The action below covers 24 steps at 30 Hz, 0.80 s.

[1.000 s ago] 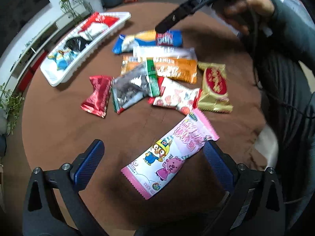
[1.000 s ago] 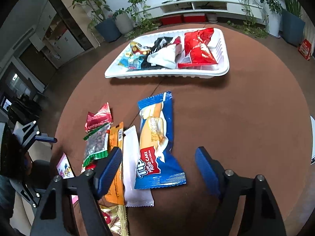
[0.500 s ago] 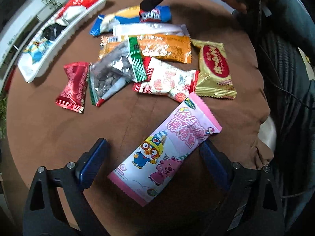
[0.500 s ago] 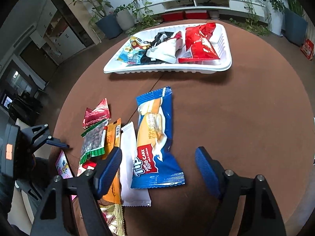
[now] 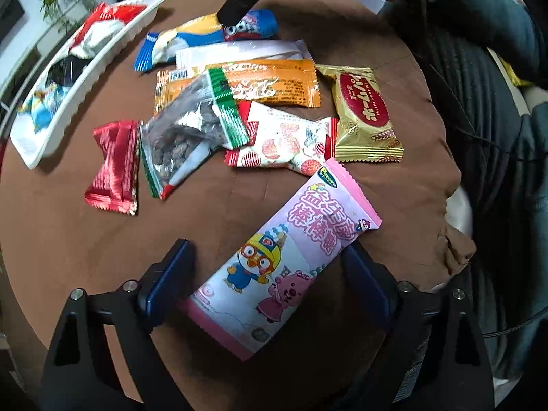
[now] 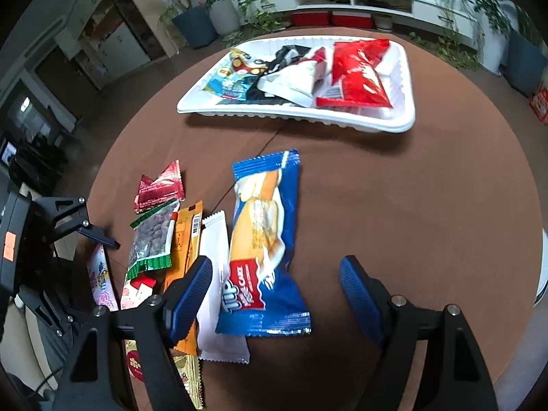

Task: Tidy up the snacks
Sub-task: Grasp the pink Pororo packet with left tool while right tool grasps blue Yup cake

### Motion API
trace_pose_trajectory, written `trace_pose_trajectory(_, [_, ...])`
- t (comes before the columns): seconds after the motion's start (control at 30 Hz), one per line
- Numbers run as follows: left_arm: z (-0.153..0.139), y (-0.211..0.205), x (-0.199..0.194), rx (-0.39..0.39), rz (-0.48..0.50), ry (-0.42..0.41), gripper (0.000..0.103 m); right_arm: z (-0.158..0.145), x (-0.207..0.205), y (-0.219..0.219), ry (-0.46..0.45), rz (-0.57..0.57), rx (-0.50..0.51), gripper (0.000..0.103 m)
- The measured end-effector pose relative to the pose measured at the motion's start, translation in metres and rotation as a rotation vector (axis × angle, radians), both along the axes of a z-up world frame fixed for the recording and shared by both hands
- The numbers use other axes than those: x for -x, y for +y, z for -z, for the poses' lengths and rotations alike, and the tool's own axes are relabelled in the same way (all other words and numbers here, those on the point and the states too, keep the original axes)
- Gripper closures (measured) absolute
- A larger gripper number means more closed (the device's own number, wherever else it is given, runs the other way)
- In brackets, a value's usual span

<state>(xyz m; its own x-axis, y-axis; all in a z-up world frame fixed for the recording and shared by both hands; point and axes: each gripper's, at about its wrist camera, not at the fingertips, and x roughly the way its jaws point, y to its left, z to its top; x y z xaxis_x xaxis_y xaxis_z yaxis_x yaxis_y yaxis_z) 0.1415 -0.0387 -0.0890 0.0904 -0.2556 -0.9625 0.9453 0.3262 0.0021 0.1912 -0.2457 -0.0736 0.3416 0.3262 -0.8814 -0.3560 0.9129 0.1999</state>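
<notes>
A: Any print you can read?

B: The blue pack (image 6: 263,243) has a red panel with "Tiip" in big white letters and "CAKE" beside it. The smaller lines blur.

A: And the pink pack (image 5: 284,260)?

B: Large pink Chinese characters along it; I can't make them out for certain. A small green logo sits at its top corner, too small to read.

A: The gold pack (image 5: 364,116)?

B: Gold characters on a red oval, unreadable to me.

A: The orange pack (image 5: 260,84)?

B: White brush-style characters and a barcode at one end. Nothing legible there.
</notes>
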Motion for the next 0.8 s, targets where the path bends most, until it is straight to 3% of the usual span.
trace_pose_trajectory(0.13, [-0.004,-0.004,0.009,0.021,0.025,-0.031,0.014,0.004,-0.005,0.008,0.008,-0.025,0.062,0.024])
trace_pose_trajectory(0.3, [0.002,-0.009,0.008,0.032,0.033,0.016,0.013,0.007,-0.013,0.009,0.004,-0.015,0.087,0.024])
trace_pose_trajectory(0.67, [0.001,-0.003,0.003,0.042,0.021,0.01,0.013,0.019,-0.022,0.017,0.006,-0.042,0.127,0.028])
trace_pose_trajectory(0.8, [0.0,-0.009,0.008,0.036,0.024,0.01,0.018,0.018,-0.021,0.022,-0.011,-0.061,0.156,0.039])
